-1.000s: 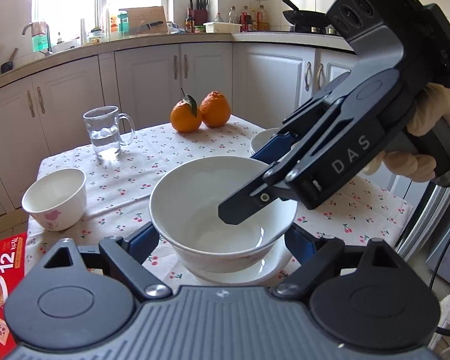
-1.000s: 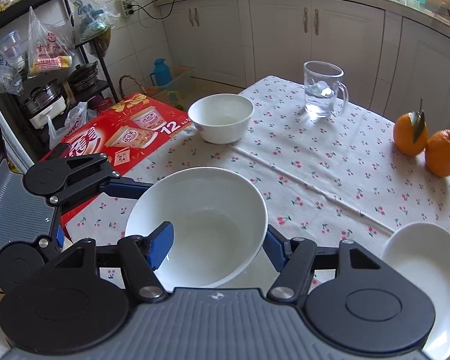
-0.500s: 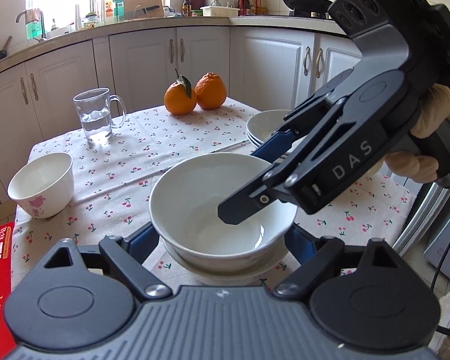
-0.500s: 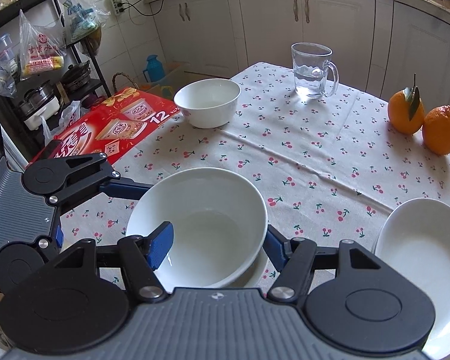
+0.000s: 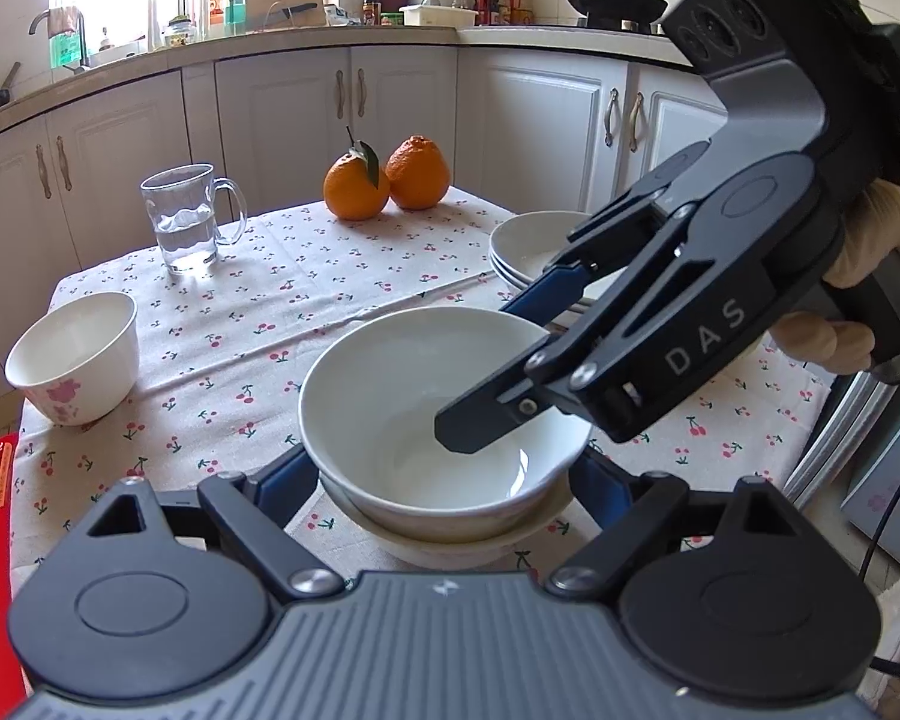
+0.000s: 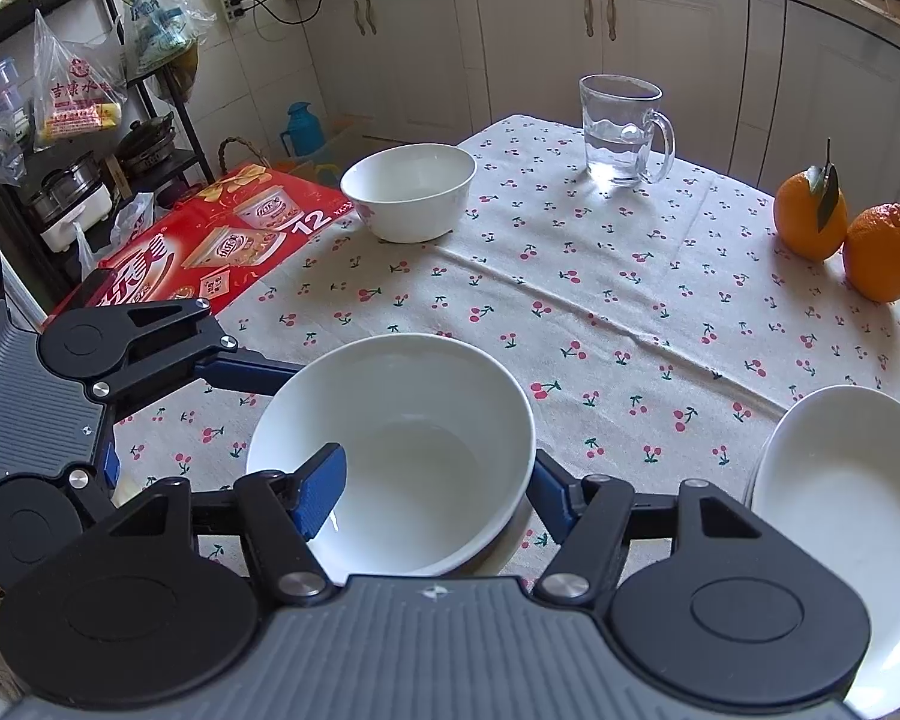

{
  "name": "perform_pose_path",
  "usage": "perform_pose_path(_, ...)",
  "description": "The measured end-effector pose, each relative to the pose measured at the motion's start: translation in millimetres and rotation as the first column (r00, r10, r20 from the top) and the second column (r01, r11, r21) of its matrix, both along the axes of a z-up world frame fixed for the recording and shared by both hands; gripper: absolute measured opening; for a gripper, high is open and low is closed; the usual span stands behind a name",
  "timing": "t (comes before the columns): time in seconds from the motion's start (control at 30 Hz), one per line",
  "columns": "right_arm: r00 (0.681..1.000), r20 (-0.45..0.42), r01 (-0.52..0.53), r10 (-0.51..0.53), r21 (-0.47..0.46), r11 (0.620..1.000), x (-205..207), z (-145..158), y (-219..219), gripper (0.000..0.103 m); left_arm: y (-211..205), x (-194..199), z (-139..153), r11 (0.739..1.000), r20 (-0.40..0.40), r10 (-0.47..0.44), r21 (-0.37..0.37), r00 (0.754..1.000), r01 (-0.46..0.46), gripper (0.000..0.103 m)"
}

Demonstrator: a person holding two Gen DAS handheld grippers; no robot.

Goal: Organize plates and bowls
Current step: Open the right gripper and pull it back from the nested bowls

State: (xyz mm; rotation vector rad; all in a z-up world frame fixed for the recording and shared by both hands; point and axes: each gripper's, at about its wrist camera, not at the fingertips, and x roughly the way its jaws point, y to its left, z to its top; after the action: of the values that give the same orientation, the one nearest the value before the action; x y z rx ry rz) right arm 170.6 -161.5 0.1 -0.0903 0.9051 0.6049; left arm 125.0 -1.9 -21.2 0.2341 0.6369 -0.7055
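White porcelain: the big bowl (image 5: 444, 420) sits nested in another bowl (image 5: 450, 546) near the plate stack (image 5: 528, 246). Left tongs (image 5: 444, 480) grip its sides; right tongs (image 6: 432, 492) pinch its rim, probably steadying it for stacking.

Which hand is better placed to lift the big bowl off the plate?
Probably the right gripper: its jaws straddle the bowl wall, one inside. The left gripper flanks the plate beneath.

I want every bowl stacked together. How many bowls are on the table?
3 visible: the large bowl nearest the grippers, a shallower bowl directly under it, and a small bowl at the far edge by the red box. None seem hidden.
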Motion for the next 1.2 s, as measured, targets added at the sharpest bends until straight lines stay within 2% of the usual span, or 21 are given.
perform_pose_path(0.5,1.0,0.027,-0.007,0.008,-0.036,0.999,-2.8,-1.7,5.6,0.076,0.7,1.3,-1.2,1.0,-0.001,-0.003,-0.012,1.0,0.002,0.091)
perform_pose_path(0.7,0.999,0.032,-0.01,0.011,-0.047,0.999,-3.5,-4.0,7.3,0.082,0.7,-0.2,-1.4,1.0,0.002,-0.01,-0.017,1.0,0.01,0.093)
perform_pose_path(0.87,0.998,0.056,0.004,-0.002,-0.04,0.999,-6.0,-1.7,6.6,0.099,4.0,-0.7,-1.5,1.0,-0.005,-0.009,-0.027,1.0,0.009,0.093)
perform_pose_path(1.2,0.998,0.063,0.021,-0.02,-0.011,1.0,-10.8,2.0,0.9,0.103,12.9,-13.5,5.7,0.999,0.009,-0.018,-0.034,1.0,0.018,0.093)
